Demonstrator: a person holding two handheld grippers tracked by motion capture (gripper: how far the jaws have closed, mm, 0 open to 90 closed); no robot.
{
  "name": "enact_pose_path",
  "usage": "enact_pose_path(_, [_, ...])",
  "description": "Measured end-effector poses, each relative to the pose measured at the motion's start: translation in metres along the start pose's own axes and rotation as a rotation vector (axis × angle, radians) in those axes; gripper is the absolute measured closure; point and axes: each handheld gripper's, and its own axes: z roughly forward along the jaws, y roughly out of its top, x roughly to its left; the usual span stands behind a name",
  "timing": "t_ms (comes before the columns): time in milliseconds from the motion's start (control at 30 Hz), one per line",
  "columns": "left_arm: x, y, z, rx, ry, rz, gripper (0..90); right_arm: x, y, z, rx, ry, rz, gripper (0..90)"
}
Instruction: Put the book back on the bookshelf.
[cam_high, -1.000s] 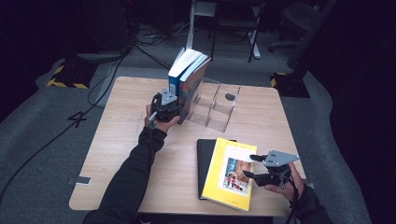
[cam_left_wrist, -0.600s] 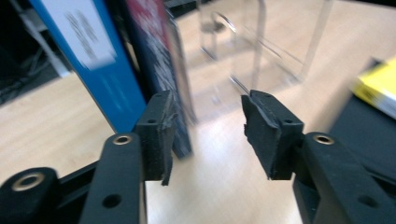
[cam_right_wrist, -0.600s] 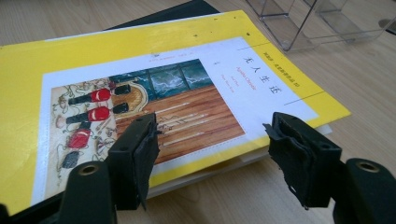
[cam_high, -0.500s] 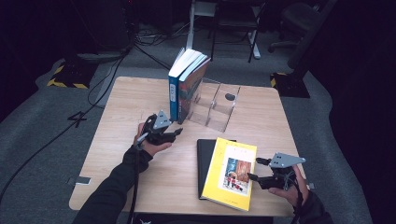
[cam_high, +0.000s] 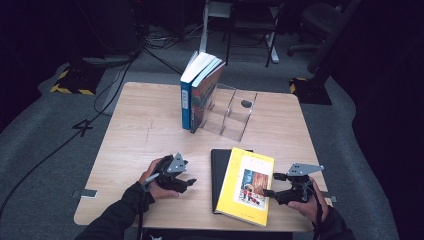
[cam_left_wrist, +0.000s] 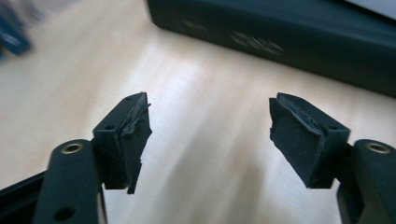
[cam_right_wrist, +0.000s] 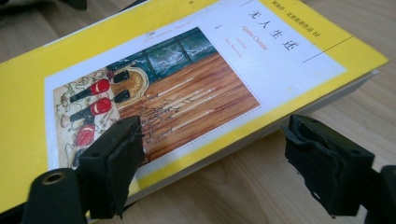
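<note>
High view overhead, facing forward-down on table (cam_high: 150, 125); gripper views close, low; right shares yellow book (cam_right_wrist: 187, 70)

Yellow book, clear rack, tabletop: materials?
Yellow book: paperback, seemingly glossy card cover; light sheen, page block visible at its edge. Clear rack: transparent plastic, likely acrylic; table visible through it. Tabletop: pale wood or wood-look laminate; grain lines, matte.

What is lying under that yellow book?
A black book lies under the yellow book; its left side and top corner show, and the rest, including its cover, is hidden.
</note>
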Motion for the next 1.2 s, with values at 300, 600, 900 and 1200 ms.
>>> enact_pose_path(300, [-0.015,-0.012,0.006,0.042,-0.042,0.026,22.9,-0.009,-0.001,0.007,0.017,0.07,0.049,13.2])
enact_pose_path(600, [-0.012,-0.01,0.014,0.037,-0.076,-0.009,17.8,-0.002,0.004,0.005,0.011,0.044,-0.02,15.3])
enact_pose_path(900, [-0.012,-0.007,0.017,0.039,-0.087,-0.002,16.5,0.003,0.019,0.007,-0.038,0.052,-0.092,24.5])
enact_pose_path(1200, [-0.012,-0.006,0.018,0.041,-0.088,-0.001,16.5,-0.005,0.038,0.023,-0.048,0.041,-0.063,36.7])
